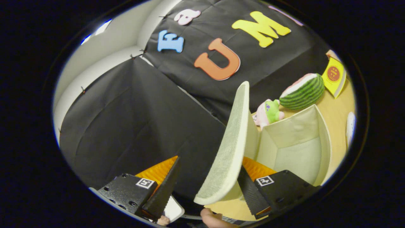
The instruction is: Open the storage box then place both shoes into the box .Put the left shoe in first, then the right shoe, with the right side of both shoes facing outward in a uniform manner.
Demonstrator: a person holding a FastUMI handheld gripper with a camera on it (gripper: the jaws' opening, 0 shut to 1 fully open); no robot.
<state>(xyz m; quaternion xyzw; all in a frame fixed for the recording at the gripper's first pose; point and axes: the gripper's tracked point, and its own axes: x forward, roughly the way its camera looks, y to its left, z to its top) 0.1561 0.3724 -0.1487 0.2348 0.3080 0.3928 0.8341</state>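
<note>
The cream fabric storage box (pixel 322 139) stands on the wooden table (pixel 337 110), open, with nothing visible in the part of its pale inside that I see. Its lid flap (pixel 231 142) is swung up on edge and stands between my fingers, leaning against the right fingertip (pixel 245 182). The left fingertip (pixel 169 180) is well apart from it. My gripper (pixel 208 163) is open. Beyond the box, a white rounded thing (pixel 350 126), possibly a shoe, lies on the table, mostly hidden.
Behind the box lie a pink and green plush toy (pixel 269 112), a watermelon-slice plush (pixel 302 91) and a yellow book (pixel 333 76). The black cloth wall (pixel 133 120) rises left of the lid. A person's fingertip (pixel 212 219) shows below the fingers.
</note>
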